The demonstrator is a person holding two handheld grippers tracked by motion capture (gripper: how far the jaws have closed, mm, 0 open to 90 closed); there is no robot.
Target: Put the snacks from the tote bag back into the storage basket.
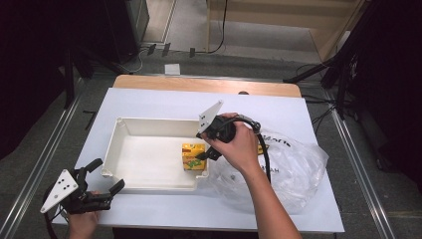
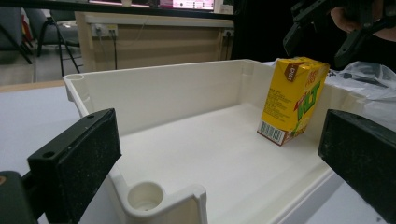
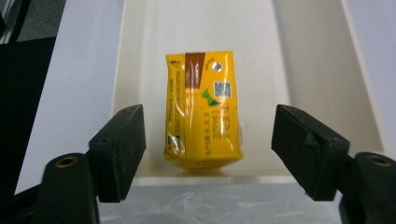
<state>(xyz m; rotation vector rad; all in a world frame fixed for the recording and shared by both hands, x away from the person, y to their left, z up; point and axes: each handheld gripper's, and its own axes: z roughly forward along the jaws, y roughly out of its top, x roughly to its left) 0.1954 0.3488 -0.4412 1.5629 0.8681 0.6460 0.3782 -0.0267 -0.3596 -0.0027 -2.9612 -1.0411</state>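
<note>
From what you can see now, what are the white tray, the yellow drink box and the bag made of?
White tray: probably moulded plastic, matte, with rounded corners and thick walls. Yellow drink box: likely coated carton, glossy, printed, sharply folded edges. Bag: thin clear plastic film, crinkled, with shiny highlights.

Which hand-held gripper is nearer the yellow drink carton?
Right. The right hand-held gripper is open beside the yellow drink carton; the left hand-held gripper waits outside the tray's opposite corner.
</note>
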